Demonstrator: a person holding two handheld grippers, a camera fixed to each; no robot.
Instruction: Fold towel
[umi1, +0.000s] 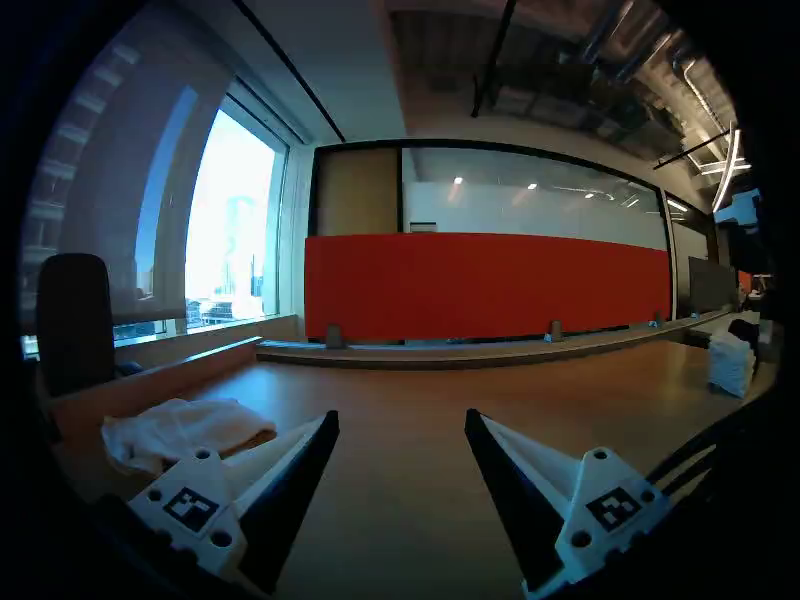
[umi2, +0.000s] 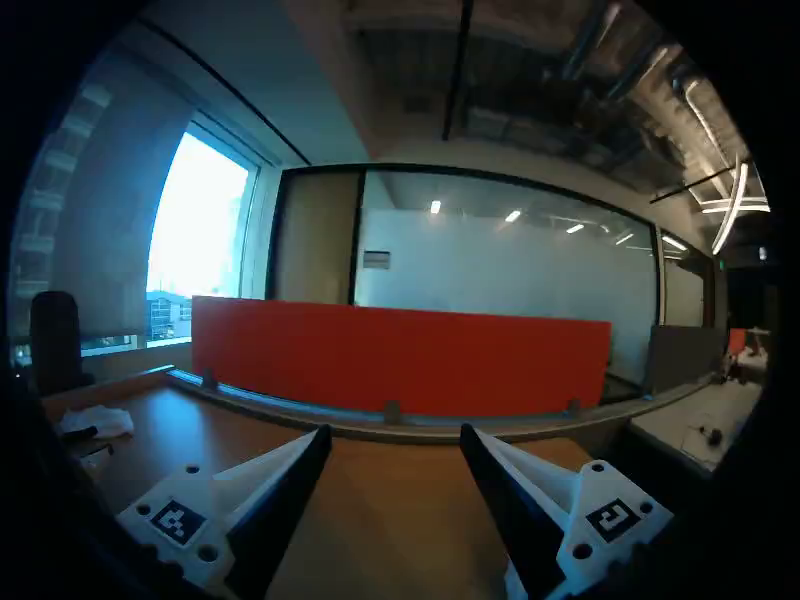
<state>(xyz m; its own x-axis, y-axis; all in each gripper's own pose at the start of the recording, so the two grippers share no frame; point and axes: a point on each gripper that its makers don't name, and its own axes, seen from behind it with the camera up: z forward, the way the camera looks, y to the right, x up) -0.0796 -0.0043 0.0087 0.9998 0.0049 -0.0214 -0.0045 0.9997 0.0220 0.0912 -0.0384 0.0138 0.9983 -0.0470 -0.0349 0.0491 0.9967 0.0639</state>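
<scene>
Fingers (umi1: 290, 470): we see two on left gripper (umi1: 400, 415), two on right gripper (umi2: 395, 430), all wide, empty.
Towel (umi1: 185, 430): one, crumpled on table (umi1: 400, 500).

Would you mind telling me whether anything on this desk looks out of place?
Only the towel: it lies crumpled in a heap at the window side of the desk, neither flat nor folded. Nothing else stands out.

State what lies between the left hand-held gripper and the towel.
Only bare wooden table, seen in the left gripper view: the crumpled towel sits left of the open left hand-held gripper.
</scene>
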